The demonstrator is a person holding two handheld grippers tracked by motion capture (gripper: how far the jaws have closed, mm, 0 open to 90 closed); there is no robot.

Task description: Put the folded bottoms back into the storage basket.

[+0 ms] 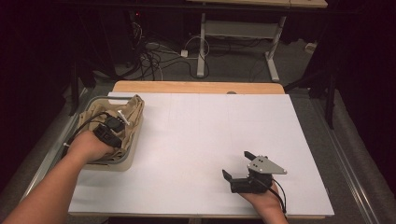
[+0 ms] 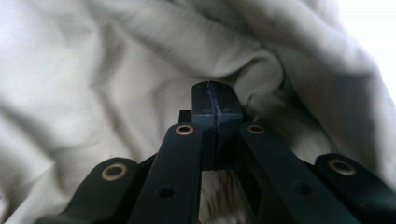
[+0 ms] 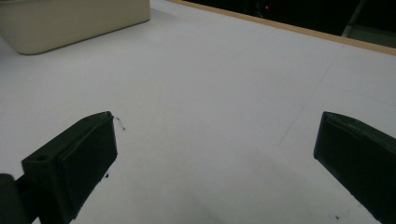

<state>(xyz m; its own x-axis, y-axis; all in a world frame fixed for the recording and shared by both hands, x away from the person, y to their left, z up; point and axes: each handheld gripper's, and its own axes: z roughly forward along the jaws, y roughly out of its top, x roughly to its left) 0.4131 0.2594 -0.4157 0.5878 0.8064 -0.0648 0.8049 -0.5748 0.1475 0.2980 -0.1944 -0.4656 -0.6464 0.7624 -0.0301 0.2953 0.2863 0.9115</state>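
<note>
White sheet [image 1: 201,140] covers desk [image 1: 196,87], wood edge showing at far side; faint pencil lines and few dark specks on sheet. Room dark; grey floor beyond, tangle of cables [image 1: 154,58], white legs of second desk [image 1: 201,46]. Beige tub [image 1: 122,158] at left edge of sheet holds crumpled tan cloth [image 1: 133,109]. Left tongs [image 1: 122,116] down in tub, pads pressed together at fold of cloth [image 2: 116,84]; whether fabric is pinched, cannot tell. Right tongs [image 1: 236,164] wide open, empty, low over bare sheet near front right
</note>
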